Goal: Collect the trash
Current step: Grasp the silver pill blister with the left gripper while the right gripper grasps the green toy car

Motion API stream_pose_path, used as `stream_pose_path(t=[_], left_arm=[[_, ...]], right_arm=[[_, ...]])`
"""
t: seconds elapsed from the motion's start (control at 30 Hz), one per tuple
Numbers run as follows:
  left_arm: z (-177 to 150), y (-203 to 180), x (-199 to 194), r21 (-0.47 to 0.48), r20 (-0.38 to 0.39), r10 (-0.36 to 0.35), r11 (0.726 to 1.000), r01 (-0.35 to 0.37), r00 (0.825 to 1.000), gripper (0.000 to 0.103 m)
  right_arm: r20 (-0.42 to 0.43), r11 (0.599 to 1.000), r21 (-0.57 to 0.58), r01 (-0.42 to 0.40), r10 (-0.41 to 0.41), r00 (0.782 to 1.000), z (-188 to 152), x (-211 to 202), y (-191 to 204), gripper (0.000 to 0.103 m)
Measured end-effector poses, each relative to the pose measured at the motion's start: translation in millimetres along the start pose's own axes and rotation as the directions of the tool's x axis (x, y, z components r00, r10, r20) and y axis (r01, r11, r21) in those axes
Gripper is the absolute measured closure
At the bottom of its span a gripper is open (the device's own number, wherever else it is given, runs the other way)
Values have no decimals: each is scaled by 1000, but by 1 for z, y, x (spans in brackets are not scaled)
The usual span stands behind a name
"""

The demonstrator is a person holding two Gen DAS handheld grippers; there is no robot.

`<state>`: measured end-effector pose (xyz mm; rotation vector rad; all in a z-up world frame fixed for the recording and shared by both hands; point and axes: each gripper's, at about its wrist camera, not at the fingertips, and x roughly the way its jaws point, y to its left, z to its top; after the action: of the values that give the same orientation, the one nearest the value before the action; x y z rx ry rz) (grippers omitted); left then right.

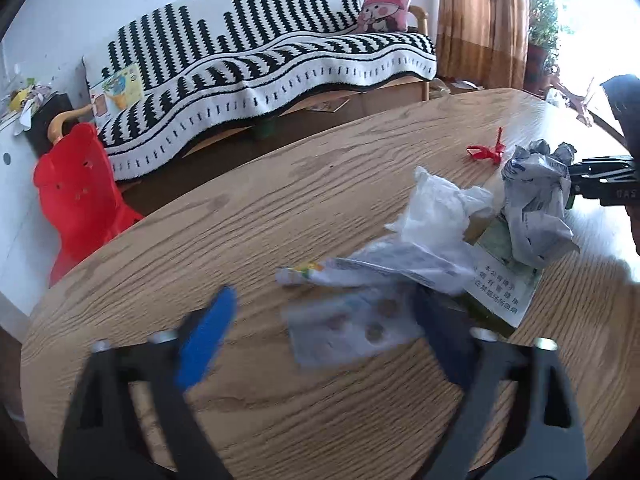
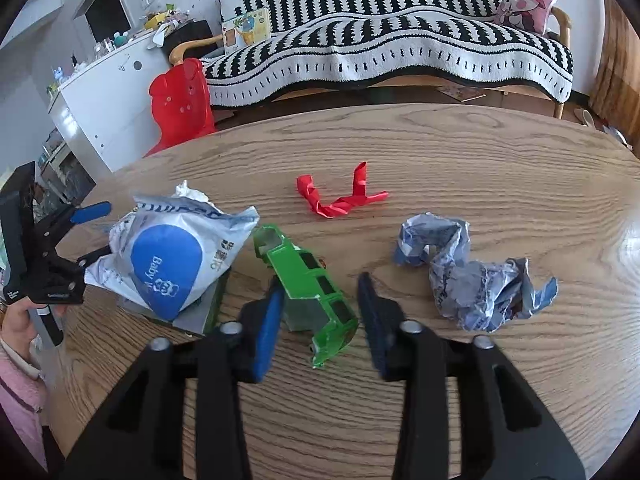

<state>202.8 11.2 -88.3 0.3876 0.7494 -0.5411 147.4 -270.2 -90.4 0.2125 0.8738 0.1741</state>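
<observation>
Trash lies on a round wooden table [image 2: 460, 140]. A white and blue wipes packet [image 1: 348, 332] [image 2: 172, 264] sits between the fingers of my left gripper [image 1: 324, 340] [image 2: 94, 236]. Its pads stand clear of the packet, so it is open. My right gripper [image 2: 320, 312] straddles a crushed green carton [image 2: 316, 292]. The left pad touches the carton and a thin gap shows at the right pad. Beyond lie a twisted red strip [image 2: 340, 200] [image 1: 486, 152], crumpled blue-grey paper [image 2: 476, 280] [image 1: 536, 208] and a white tissue [image 1: 440, 208]. A flat printed card [image 1: 508, 284] lies under the packet.
A red plastic chair [image 2: 180, 100] [image 1: 80, 200] stands at the table's far left edge. Behind it are a sofa under a black and white throw [image 2: 400, 32] and a cluttered white cabinet [image 2: 100, 92]. A pink sleeve [image 2: 20, 392] shows at the lower left.
</observation>
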Motion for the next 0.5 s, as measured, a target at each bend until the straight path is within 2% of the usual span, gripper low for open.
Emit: stream_pose_path(t=[0.1, 0.17, 0.33, 0.43, 0.5], left_arm=[[-2, -5, 2, 31, -20, -7, 999, 8, 1000, 55], [-2, -9, 0, 56, -20, -6, 998, 7, 1000, 56], [-4, -21, -12, 66, -26, -105, 992, 107, 994, 61], [-8, -31, -22, 75, -49, -198, 977, 201, 979, 61], [-12, -42, -29, 100, -67, -230, 967, 236, 971, 61]], right_arm=[[-4, 1000, -5, -26, 26, 1000, 0, -2, 2, 81], [-13, 999, -21, -34, 34, 999, -3, -2, 5, 82], [-33, 999, -32, -33, 32, 999, -8, -6, 10, 82], [-39, 999, -39, -21, 20, 999, -11, -12, 13, 82], [-42, 999, -37, -17, 15, 999, -14, -14, 14, 82]])
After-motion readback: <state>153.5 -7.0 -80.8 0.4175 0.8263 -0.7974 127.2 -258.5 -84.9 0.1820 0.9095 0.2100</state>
